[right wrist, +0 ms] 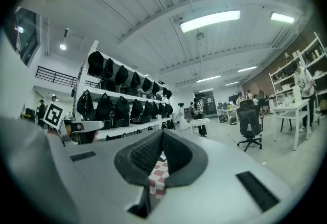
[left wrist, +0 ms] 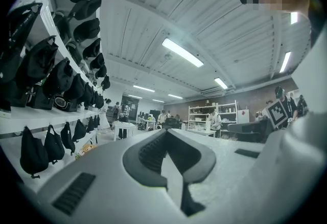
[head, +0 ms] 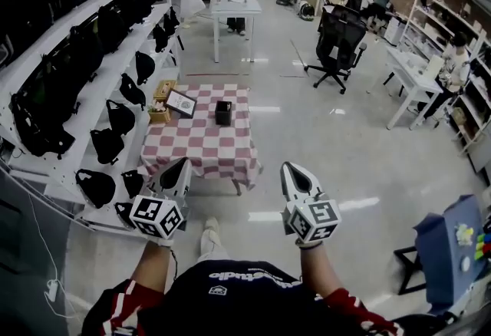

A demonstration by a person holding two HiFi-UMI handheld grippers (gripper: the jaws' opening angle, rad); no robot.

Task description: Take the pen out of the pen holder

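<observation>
The left gripper (head: pixel 179 167) and right gripper (head: pixel 290 168) are held side by side in front of the person, both pointing level toward a low table (head: pixel 201 144) with a red-and-white checked cloth. Each gripper's 2 jaws meet at the tips with nothing between them. In the right gripper view, a strip of the checked cloth shows through the gap below the tips.

The black pen holder (head: pixel 223 112) stands upright near the far edge of the table, well apart from both grippers. It is too small to tell whether a pen is in it. Left of it lie a frame (head: pixel 181 103) and a wooden box (head: pixel 160 112). Shelves (head: pixel 92 97) of black bags (head: pixel 107 144) line the left side.
</observation>
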